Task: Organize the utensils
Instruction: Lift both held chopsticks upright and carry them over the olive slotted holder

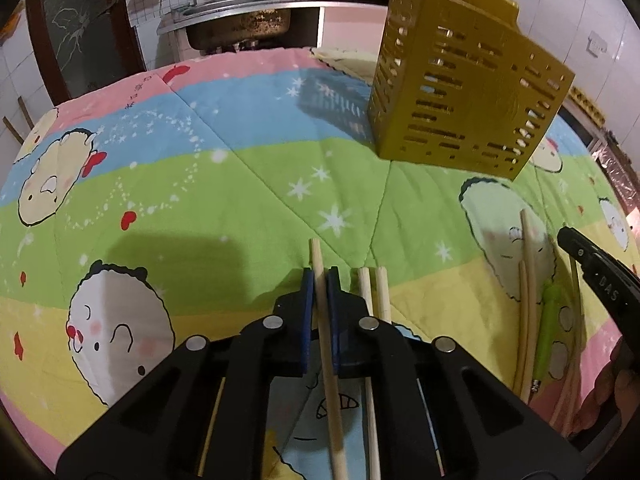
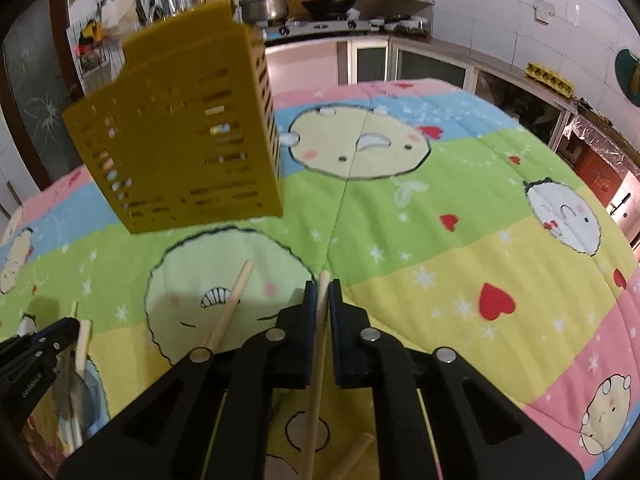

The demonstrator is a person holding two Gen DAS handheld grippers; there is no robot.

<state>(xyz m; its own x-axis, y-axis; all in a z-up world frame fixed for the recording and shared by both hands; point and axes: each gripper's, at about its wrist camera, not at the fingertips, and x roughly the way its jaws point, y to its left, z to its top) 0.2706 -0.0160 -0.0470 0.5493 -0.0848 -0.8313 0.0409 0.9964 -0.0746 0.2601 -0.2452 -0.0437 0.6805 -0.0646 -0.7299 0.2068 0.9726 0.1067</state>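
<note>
My left gripper [image 1: 320,276] is shut on a wooden chopstick [image 1: 317,256] whose tip sticks out past the blue pads. Two more chopsticks [image 1: 374,292] lie just right of it on the quilt. My right gripper [image 2: 322,286] is shut on another wooden chopstick [image 2: 323,280]. A loose chopstick [image 2: 232,304] lies to its left. The yellow slotted utensil holder [image 1: 460,92] [image 2: 188,136] stands upright on the quilt beyond both grippers. In the left wrist view, more chopsticks [image 1: 528,280] and a green-handled utensil [image 1: 546,328] lie at the right, by the right gripper's black finger [image 1: 592,264].
A cartoon-print quilt [image 1: 240,184] [image 2: 440,240] covers the table. A metal spoon [image 2: 78,392] lies at the lower left of the right wrist view, next to the left gripper's finger [image 2: 40,344]. Behind are a sink [image 1: 240,24], a stove with pots [image 2: 320,12] and cabinets.
</note>
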